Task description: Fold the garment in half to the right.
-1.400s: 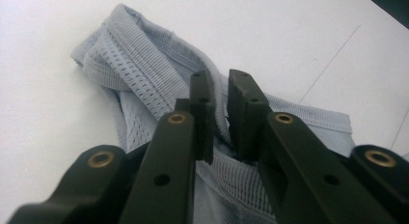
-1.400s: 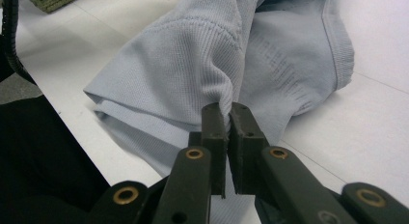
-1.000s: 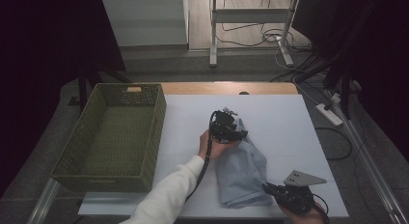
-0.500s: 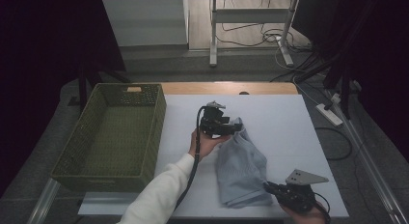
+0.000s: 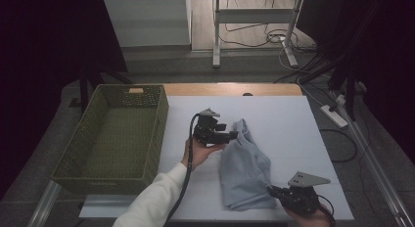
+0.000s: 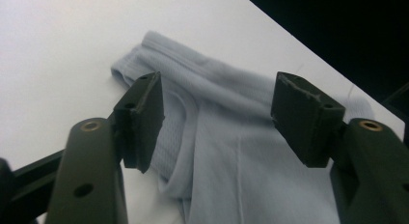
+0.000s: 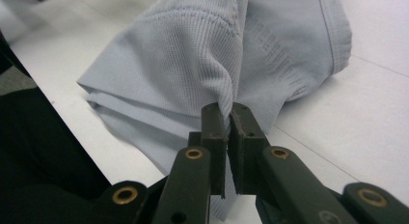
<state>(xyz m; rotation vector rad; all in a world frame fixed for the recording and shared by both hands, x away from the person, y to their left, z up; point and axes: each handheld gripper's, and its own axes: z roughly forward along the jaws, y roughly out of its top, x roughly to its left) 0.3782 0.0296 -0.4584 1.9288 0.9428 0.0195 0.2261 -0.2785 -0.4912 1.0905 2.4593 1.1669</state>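
Note:
A pale blue knitted garment (image 5: 244,168) lies crumpled on the white table top (image 5: 288,124), running from the middle toward the front edge. My left gripper (image 5: 234,135) is held level at the garment's upper left end, pointing at it. Its jaws stand open and have just been closing a little. In the left gripper view the garment (image 6: 251,175) lies beyond and below the left gripper (image 6: 219,105), with no pad pressing on it. My right gripper (image 5: 270,190) is at the front right, shut on a fold of the garment's lower edge (image 7: 183,55). The right gripper (image 7: 224,113) pinches the cloth upward.
A green woven basket (image 5: 161,119) stands at the table's left side, with nothing visible inside. The table's front edge runs just below the right gripper. Beyond the table are a metal stand (image 5: 215,36), cables on the floor and a power strip (image 5: 334,115) at the right.
My left hand has moved left, from over the garment's upper end to just beside it. The garment's top now lies free on the table. The right gripper has stayed where it was.

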